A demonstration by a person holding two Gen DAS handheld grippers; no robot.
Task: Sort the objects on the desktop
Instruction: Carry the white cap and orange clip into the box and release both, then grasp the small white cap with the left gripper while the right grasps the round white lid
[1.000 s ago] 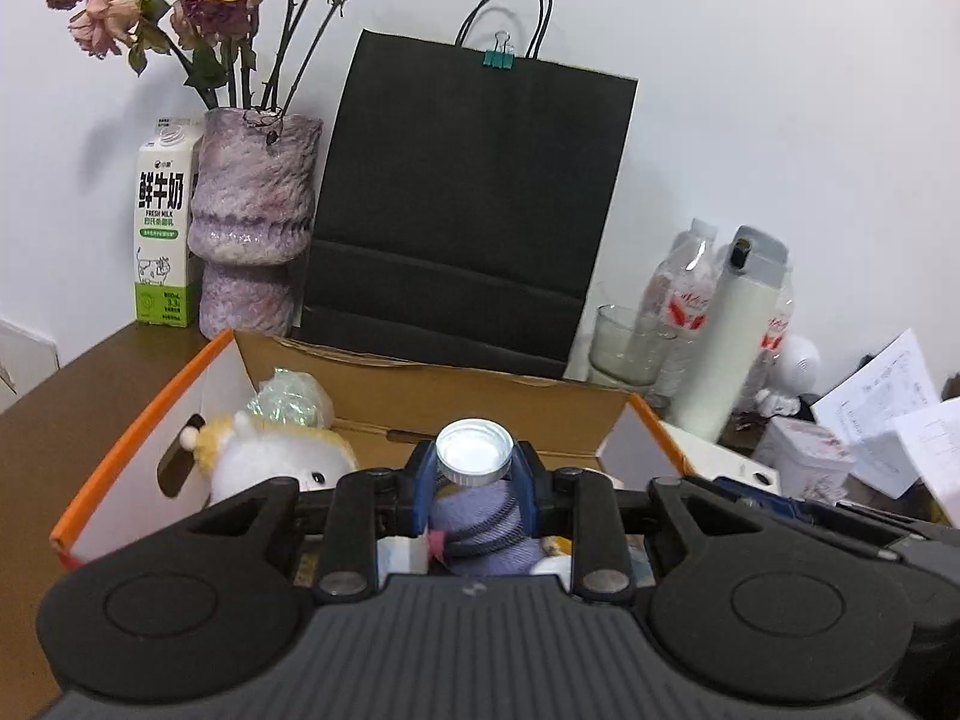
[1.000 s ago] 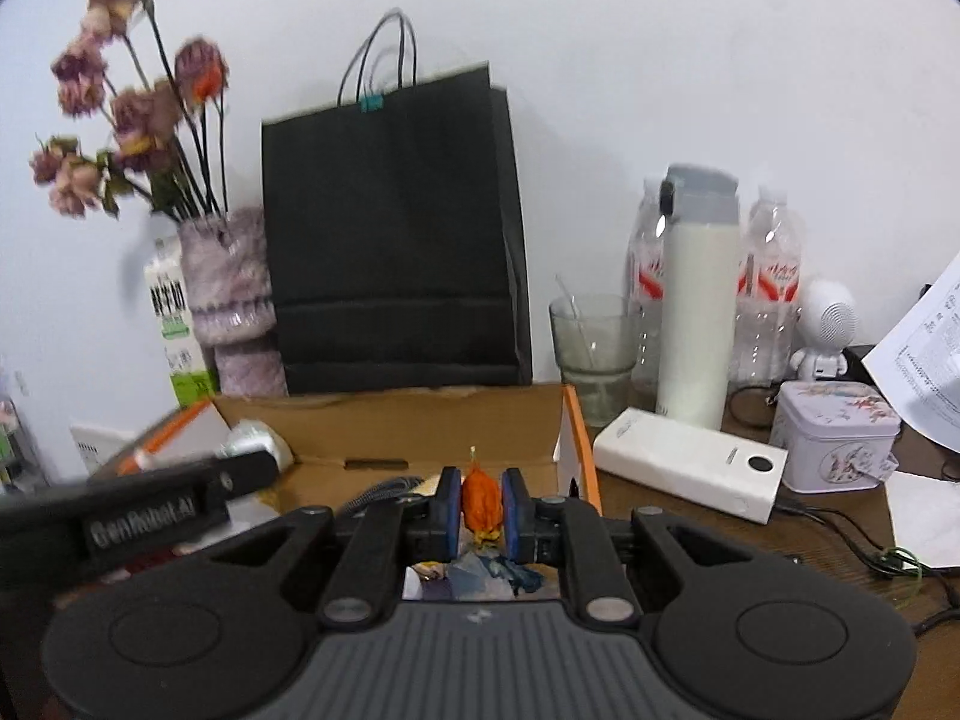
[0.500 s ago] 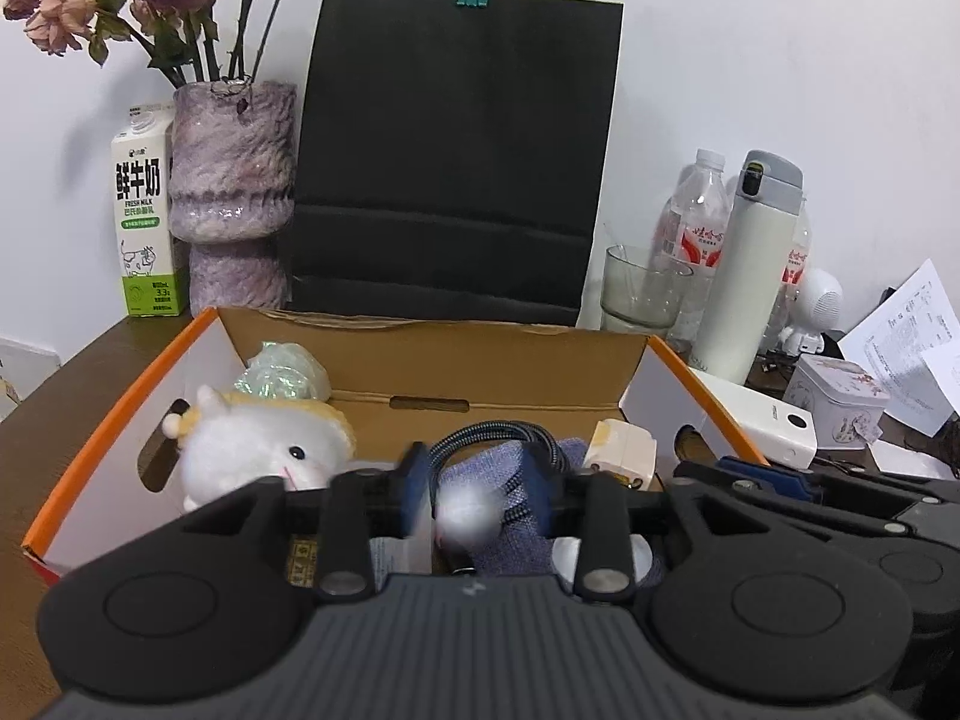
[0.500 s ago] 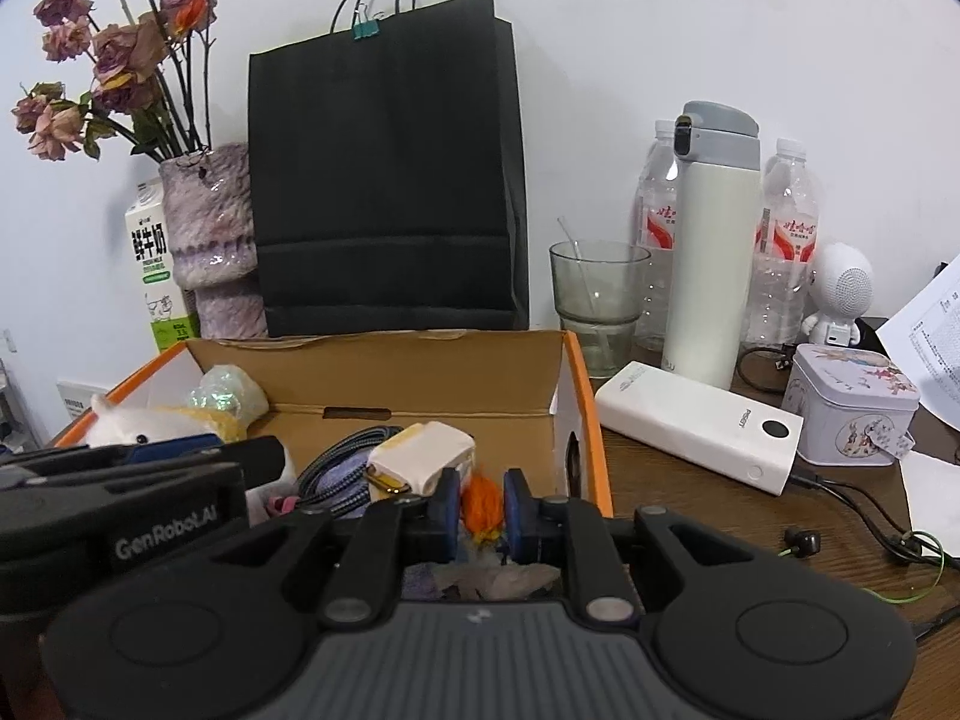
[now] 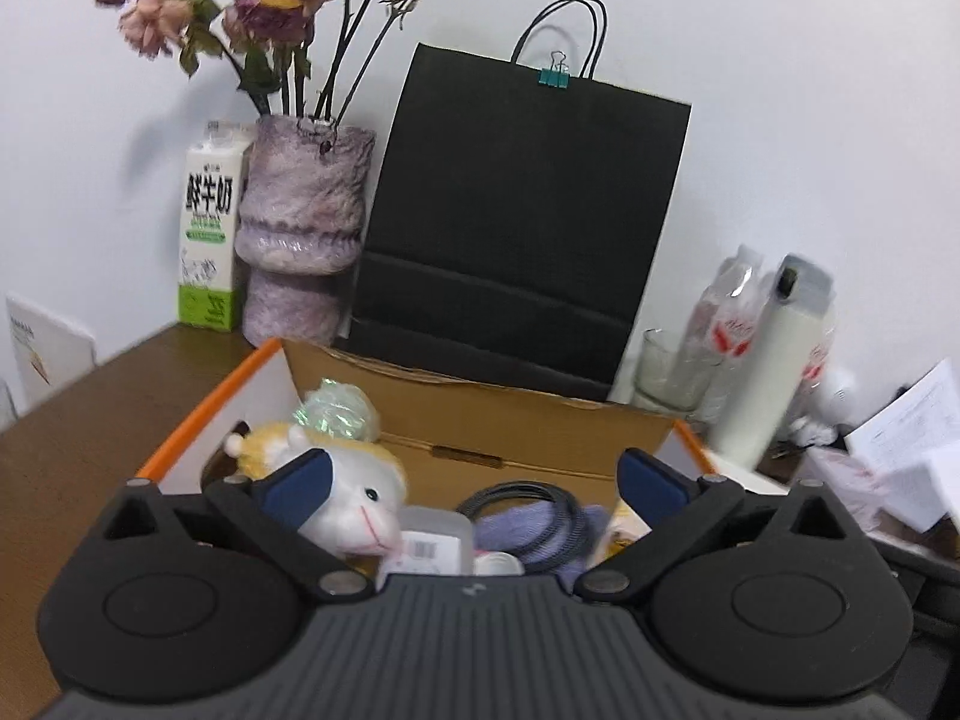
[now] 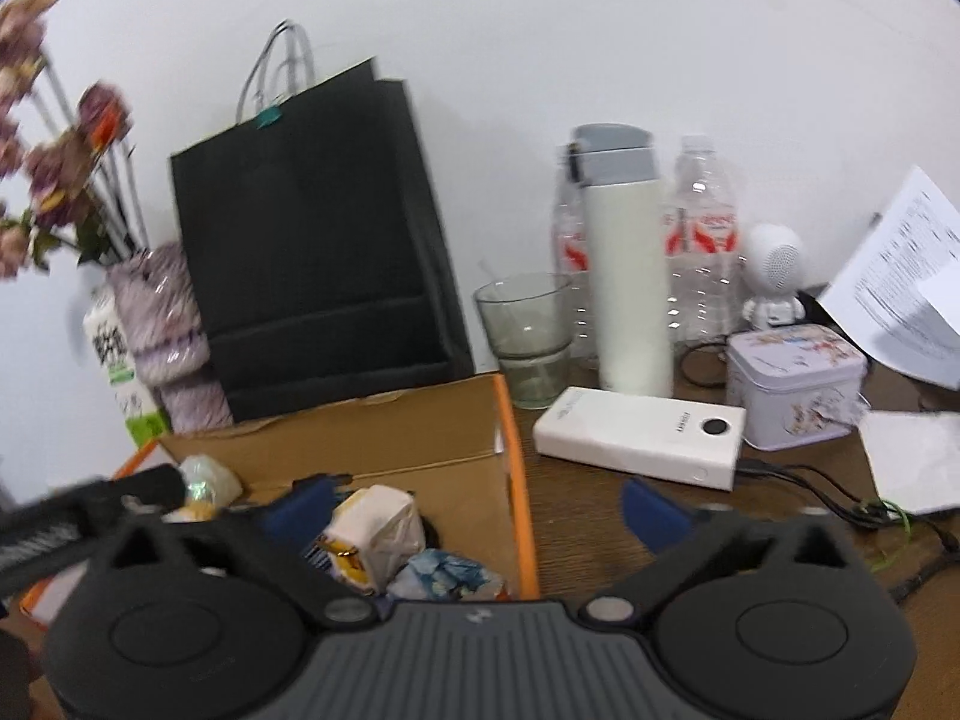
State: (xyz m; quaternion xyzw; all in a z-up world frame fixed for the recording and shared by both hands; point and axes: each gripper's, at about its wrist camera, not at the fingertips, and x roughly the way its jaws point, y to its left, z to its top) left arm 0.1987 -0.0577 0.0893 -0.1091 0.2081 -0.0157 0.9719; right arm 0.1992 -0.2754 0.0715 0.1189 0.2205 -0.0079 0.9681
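An orange-edged cardboard box (image 5: 516,420) holds a white plush sheep (image 5: 360,510), a green wrapped ball (image 5: 336,414), a coiled dark cable (image 5: 528,516), a purple cloth and a small bottle with a white cap (image 5: 498,564). My left gripper (image 5: 474,480) is open and empty above the box. In the right wrist view the box (image 6: 510,480) shows a cream wrapped block (image 6: 375,525) and crumpled blue-white paper (image 6: 444,570). My right gripper (image 6: 474,507) is open and empty over the box's right wall. The orange object I held is not visible.
Behind the box stand a black paper bag (image 5: 528,228), a purple vase with dried roses (image 5: 300,228) and a milk carton (image 5: 210,228). Right of the box are a white power bank (image 6: 642,435), a glass (image 6: 528,336), a white thermos (image 6: 627,276), water bottles, a tin (image 6: 792,384), papers and cables.
Both grippers opened: the left let go of the white-capped bottle and the right let go of the orange object, into the box. Both views have lifted and tilted.
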